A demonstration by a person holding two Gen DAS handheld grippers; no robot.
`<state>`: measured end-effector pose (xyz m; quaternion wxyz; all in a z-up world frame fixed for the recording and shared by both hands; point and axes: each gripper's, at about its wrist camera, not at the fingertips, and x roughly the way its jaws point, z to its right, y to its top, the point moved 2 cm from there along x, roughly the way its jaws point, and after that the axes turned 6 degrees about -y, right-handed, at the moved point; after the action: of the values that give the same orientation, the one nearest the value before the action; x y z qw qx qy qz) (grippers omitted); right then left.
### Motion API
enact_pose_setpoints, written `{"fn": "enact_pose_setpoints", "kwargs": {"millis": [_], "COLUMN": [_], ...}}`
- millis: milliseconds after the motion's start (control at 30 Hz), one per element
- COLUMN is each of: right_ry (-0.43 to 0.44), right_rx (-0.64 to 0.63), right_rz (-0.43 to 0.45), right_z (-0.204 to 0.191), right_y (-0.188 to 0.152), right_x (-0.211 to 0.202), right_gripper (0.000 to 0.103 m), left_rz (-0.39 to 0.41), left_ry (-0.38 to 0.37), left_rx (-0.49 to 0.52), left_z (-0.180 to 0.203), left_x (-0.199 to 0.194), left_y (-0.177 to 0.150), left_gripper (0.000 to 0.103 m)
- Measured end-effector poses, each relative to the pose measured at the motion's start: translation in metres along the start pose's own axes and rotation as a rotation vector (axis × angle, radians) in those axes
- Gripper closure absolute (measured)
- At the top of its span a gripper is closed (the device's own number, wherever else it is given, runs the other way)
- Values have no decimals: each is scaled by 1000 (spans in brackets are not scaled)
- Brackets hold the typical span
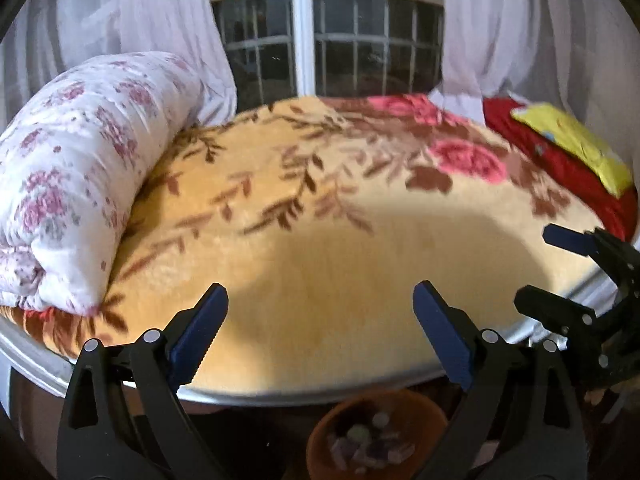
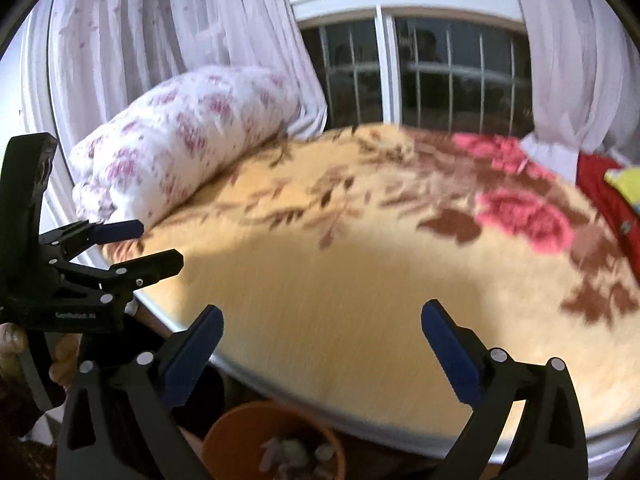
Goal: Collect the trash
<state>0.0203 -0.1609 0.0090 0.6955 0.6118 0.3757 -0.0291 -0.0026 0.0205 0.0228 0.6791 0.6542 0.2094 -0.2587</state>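
An orange bin (image 1: 376, 436) with several pale scraps of trash inside stands on the floor below the bed's near edge; it also shows in the right wrist view (image 2: 272, 440). My left gripper (image 1: 320, 304) is open and empty, held over the near part of the bed, above the bin. My right gripper (image 2: 322, 324) is open and empty too, to the right of the left one. The right gripper shows at the right edge of the left wrist view (image 1: 560, 264), the left gripper at the left of the right wrist view (image 2: 136, 244). No loose trash shows on the bed.
A bed with a yellow floral blanket (image 1: 320, 220) fills the middle. A rolled white-and-pink quilt (image 1: 80, 168) lies at its left. A red pillow (image 1: 560, 160) with a yellow cloth (image 1: 576, 140) lies at the right. A window (image 1: 328, 40) and white curtains stand behind.
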Motion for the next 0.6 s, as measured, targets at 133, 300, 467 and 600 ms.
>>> {"fn": "enact_pose_setpoints", "kwargs": {"millis": [133,300,467,600], "right_ry": [-49,-166,-224,-221], "right_rx": [-15,-49,-83,-93], "right_rz": [60,150,191,184], "right_z": [5,7,1,-2], "right_y": [20,30,27,24], "right_x": [5,12,22,28], "right_gripper": [5,5,5,5], "left_rz": [58,109,103,95], "left_ry": [46,104,101,125], "left_rx": [-38,-71,-79,-69], "left_z": [-5,-11,-10,-9], "left_x": [5,14,25,33], "left_y": [20,38,43,43], "left_gripper": [11,11,10,10]}}
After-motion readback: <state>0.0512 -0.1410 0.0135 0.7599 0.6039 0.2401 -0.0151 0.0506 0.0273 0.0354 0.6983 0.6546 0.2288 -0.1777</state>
